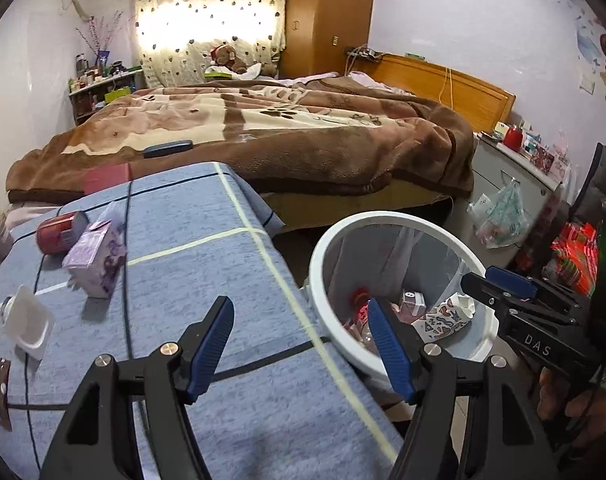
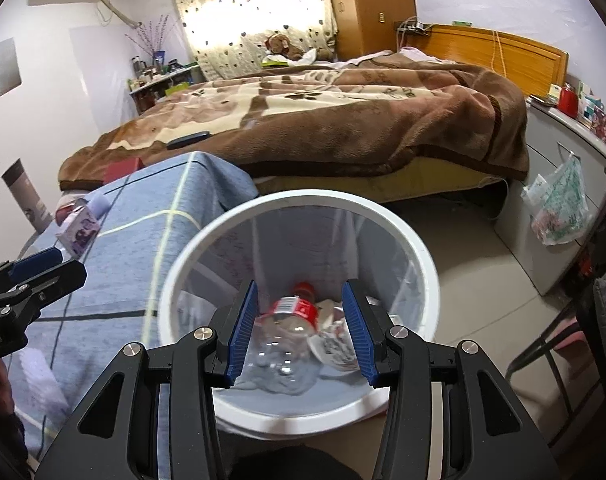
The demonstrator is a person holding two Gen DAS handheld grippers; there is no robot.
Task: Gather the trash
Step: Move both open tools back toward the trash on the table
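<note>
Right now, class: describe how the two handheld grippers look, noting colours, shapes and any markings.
Both the left gripper and right gripper have black, angular frames with silver round bolts. Their fingers carry ribbed blue pads. White letters "DAS" mark the right gripper's side.

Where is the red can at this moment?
The red can lies on its side on the blue cloth, far left in the left wrist view, touching the purple carton.
</note>
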